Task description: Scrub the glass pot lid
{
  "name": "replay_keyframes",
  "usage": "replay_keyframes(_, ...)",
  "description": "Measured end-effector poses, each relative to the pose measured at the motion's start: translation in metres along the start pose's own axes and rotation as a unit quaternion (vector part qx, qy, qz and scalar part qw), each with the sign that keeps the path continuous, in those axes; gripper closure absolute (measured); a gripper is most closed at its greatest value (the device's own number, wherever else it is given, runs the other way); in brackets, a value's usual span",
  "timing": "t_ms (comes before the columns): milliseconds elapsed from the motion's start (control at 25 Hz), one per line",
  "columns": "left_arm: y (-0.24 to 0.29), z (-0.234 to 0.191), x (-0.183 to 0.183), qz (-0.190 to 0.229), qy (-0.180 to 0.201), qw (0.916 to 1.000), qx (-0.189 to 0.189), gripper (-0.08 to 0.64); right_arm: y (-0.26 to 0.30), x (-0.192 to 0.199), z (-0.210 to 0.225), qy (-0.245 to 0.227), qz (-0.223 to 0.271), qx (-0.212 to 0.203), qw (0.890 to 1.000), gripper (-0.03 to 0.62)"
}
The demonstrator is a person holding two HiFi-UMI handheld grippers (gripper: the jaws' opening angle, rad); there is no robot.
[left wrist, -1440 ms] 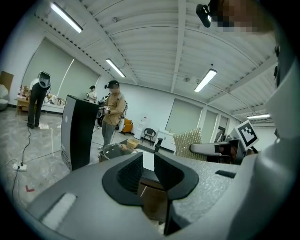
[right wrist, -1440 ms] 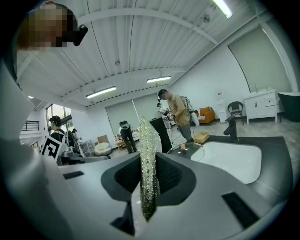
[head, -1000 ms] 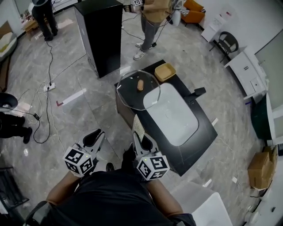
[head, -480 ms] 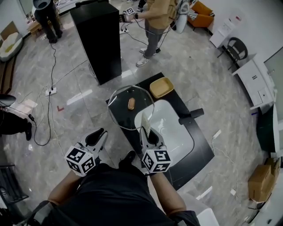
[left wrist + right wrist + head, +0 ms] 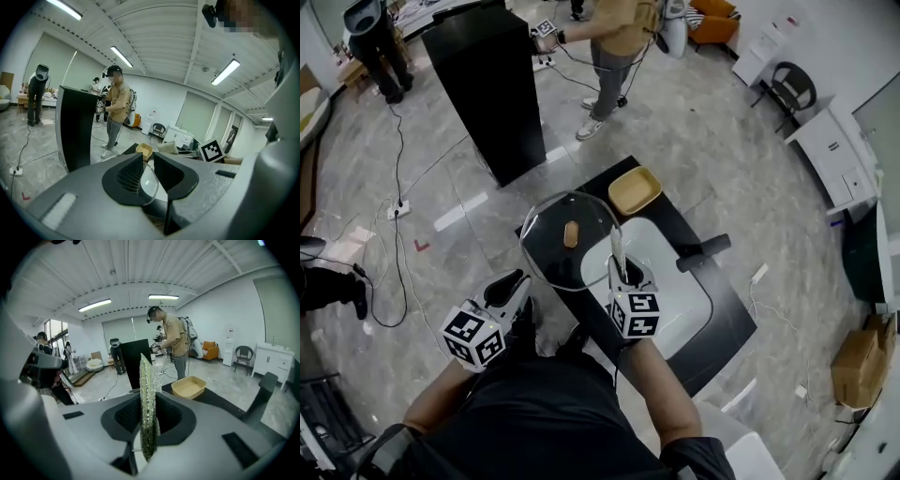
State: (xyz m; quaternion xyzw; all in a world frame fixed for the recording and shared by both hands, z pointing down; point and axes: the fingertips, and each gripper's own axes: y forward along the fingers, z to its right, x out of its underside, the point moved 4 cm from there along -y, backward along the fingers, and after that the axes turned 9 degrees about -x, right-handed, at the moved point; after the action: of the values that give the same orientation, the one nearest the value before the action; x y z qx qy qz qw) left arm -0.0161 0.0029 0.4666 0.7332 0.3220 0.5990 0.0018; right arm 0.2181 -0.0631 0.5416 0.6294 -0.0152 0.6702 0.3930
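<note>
Logged: the glass pot lid [image 5: 572, 246] lay flat on the black table [image 5: 727, 319], partly over the white sink [image 5: 675, 292]; my right tool [image 5: 623, 274] was clenched on an upright scouring pad [image 5: 148, 408] near the lid's rim, and my left tool [image 5: 514, 281] was released, jaws narrowly apart, just short of the lid.

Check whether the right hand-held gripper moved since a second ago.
Yes. The right hand-held gripper went forward, from the edge of the counter to above the white sink.

Your glass lid [image 5: 551, 246] overlaps the left rim of the sink [image 5: 684, 292], tray [image 5: 635, 190] behind it, faucet [image 5: 703, 251] right, scrubber [image 5: 617, 247] at its right edge.
</note>
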Motion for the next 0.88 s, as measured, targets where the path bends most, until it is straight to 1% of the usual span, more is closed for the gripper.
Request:
replay_keyframes(120,0.014,-0.021,-0.008,-0.007,0.007,0.9996,0.025,0.486,0.028,0.003,0.003,-0.044,-0.035,0.014,0.998,0.527)
replay_keyframes(240,0.026,-0.046,-0.020,-0.017,0.021,0.9983,0.052,0.486,0.054,0.003,0.005,-0.076,-0.069,0.034,0.994,0.526)
replay_keyframes(320,0.033,-0.064,-0.028,-0.022,0.025,0.9972,0.067,0.486,0.072,-0.001,0.008,-0.087,-0.086,0.042,0.992,0.526)
replay_keyframes(440,0.044,-0.086,-0.032,-0.034,0.022,0.9959,0.081,0.486,0.096,-0.002,0.016,-0.091,-0.112,0.053,0.988,0.526)
replay_keyframes(520,0.048,-0.093,-0.034,-0.039,0.020,0.9953,0.086,0.486,0.112,0.001,0.021,-0.105,-0.125,0.049,0.985,0.526)
replay_keyframes(600,0.049,-0.098,-0.037,-0.037,0.021,0.9957,0.083,0.486,0.127,0.001,0.028,-0.134,-0.133,0.035,0.981,0.526)
replay_keyframes(720,0.042,-0.107,-0.041,-0.027,0.014,0.9976,0.062,0.486,0.147,-0.003,0.033,-0.191,-0.156,0.000,0.969,0.526)
replay_keyframes(800,0.032,-0.112,-0.041,-0.022,0.005,0.9988,0.042,0.486,0.161,-0.002,0.036,-0.237,-0.177,-0.036,0.955,0.526)
replay_keyframes(880,0.021,-0.115,-0.038,-0.020,-0.003,0.9996,0.021,0.486,0.173,0.000,0.040,-0.278,-0.198,-0.067,0.938,0.526)
